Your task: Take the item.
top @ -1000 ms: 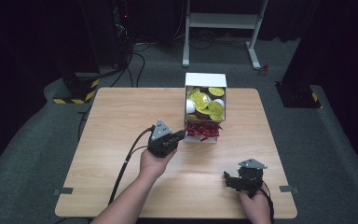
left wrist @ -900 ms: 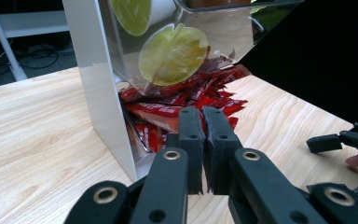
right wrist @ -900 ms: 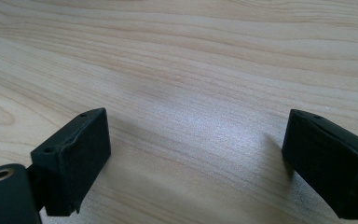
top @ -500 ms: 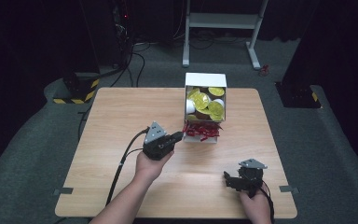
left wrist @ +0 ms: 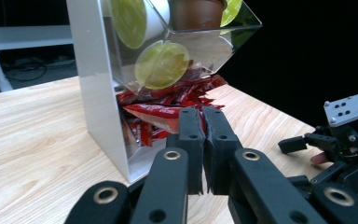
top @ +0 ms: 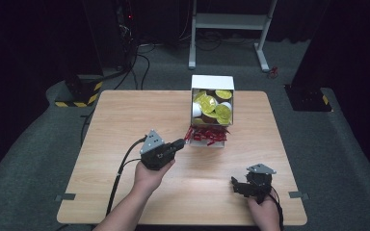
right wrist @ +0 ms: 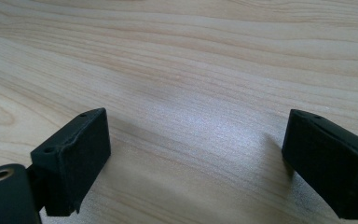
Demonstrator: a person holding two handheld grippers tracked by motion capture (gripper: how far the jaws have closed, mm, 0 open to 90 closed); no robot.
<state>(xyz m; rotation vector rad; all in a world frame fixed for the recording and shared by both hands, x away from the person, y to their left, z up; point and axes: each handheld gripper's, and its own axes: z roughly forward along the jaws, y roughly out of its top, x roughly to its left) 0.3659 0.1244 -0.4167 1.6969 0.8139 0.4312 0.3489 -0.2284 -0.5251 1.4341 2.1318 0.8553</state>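
Left tongs (top: 179, 143), pressed together and empty, point at the white dispenser (top: 212, 111) just ahead on the table (top: 125, 120). Right tongs (top: 237, 185) gape wide over bare wood. Red sachets (left wrist: 156, 112) lie directly before the left tips, below yellow-lidded capsules (left wrist: 162, 64).

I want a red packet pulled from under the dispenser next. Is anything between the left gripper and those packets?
Nothing visible stands in the way. The left gripper, its jaws shut, points straight at the red packets piled in the open bottom of the white dispenser, with bare table around it.
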